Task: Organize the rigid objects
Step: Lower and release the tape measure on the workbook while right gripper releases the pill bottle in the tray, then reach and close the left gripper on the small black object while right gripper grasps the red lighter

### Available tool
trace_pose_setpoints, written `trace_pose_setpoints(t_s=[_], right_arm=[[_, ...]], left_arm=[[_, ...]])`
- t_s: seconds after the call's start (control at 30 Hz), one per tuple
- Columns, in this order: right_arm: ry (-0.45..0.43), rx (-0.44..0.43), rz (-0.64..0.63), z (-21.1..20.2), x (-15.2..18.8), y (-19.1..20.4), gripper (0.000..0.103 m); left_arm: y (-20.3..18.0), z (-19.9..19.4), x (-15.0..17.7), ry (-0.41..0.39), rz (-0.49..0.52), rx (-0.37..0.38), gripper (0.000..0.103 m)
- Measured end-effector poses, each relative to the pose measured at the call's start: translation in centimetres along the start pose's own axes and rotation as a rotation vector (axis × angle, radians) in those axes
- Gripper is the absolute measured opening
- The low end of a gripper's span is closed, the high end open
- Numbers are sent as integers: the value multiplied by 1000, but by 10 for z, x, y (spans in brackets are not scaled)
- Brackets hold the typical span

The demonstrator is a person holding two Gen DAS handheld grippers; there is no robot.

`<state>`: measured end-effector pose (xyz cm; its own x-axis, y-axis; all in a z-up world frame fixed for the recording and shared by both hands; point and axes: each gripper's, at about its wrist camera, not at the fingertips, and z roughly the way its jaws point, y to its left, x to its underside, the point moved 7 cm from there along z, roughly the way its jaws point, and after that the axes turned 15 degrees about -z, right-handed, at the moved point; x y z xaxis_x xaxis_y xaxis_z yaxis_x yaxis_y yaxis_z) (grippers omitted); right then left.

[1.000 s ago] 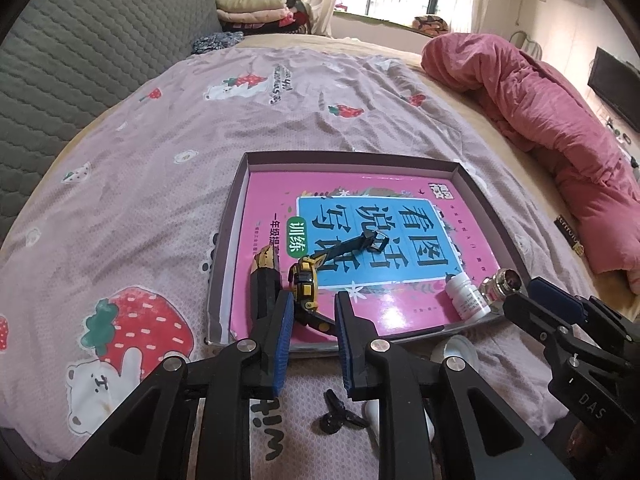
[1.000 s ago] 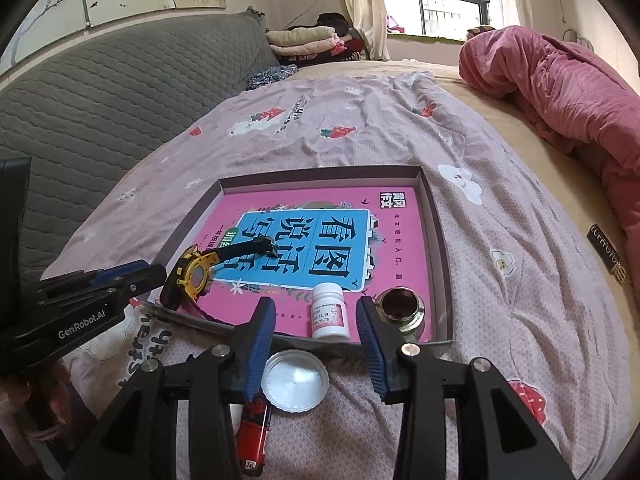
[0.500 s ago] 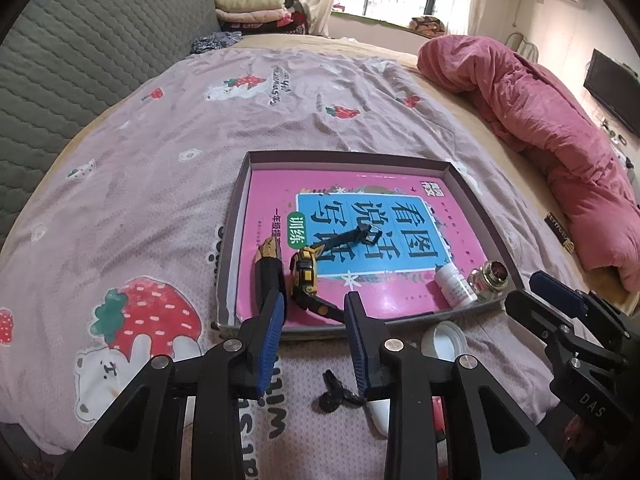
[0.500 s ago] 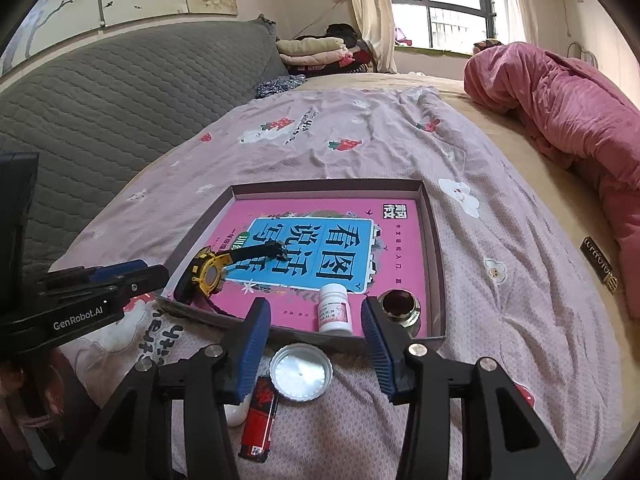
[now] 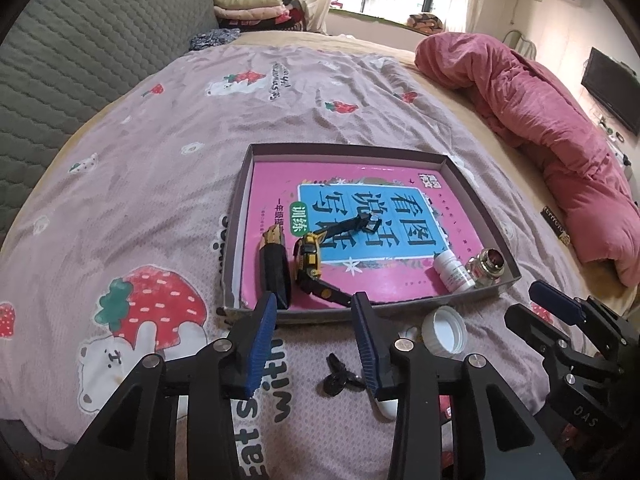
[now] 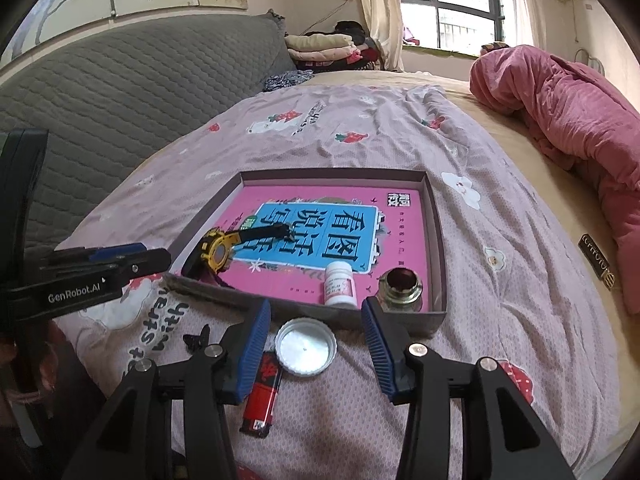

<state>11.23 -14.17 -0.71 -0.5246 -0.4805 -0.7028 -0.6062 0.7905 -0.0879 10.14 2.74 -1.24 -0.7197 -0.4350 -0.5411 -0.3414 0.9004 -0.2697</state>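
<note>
The left gripper (image 5: 316, 338) hovers over the bed, its jaws opening with nothing between them; just beyond them a yellow-and-black watch (image 5: 310, 260) lies in the shallow box (image 5: 240, 216). The right gripper (image 6: 316, 346) stands moderately wide and empty, a white cap (image 6: 306, 346) on the bedsheet between its jaws, a white pill bottle (image 6: 340, 284) just beyond.

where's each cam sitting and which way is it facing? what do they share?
Left wrist: on the left gripper, looking down-forward across the bed at the tray; jaws opening, nothing between them; right gripper at right edge.
Right wrist: on the right gripper, same heading; jaws apart above the white lid; left gripper at left edge.
Shared: tray, watch, white bottle, lid.
</note>
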Motion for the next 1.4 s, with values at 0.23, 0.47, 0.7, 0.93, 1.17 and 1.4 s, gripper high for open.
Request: trace_pose_setpoints(t_s=[0.23, 0.47, 0.7, 0.93, 1.17, 1.4], right_arm=[[21, -12, -25, 1, 7, 12, 47], [62, -31, -59, 6, 19, 28, 47], [73, -39, -63, 7, 23, 35, 47], [91, -43, -77, 9, 27, 41, 47], [131, -54, -86, 16, 36, 47, 47], [178, -77, -84, 28, 46, 53, 47]], left_arm=[[6, 3, 14, 18, 19, -16, 41], [8, 8, 28, 50, 34, -23, 41], [3, 7, 35, 58, 40, -21, 41], [-1, 12, 50, 95, 64, -26, 42], [5, 20, 62, 136, 85, -54, 42], [13, 31, 69, 175, 67, -50, 42]])
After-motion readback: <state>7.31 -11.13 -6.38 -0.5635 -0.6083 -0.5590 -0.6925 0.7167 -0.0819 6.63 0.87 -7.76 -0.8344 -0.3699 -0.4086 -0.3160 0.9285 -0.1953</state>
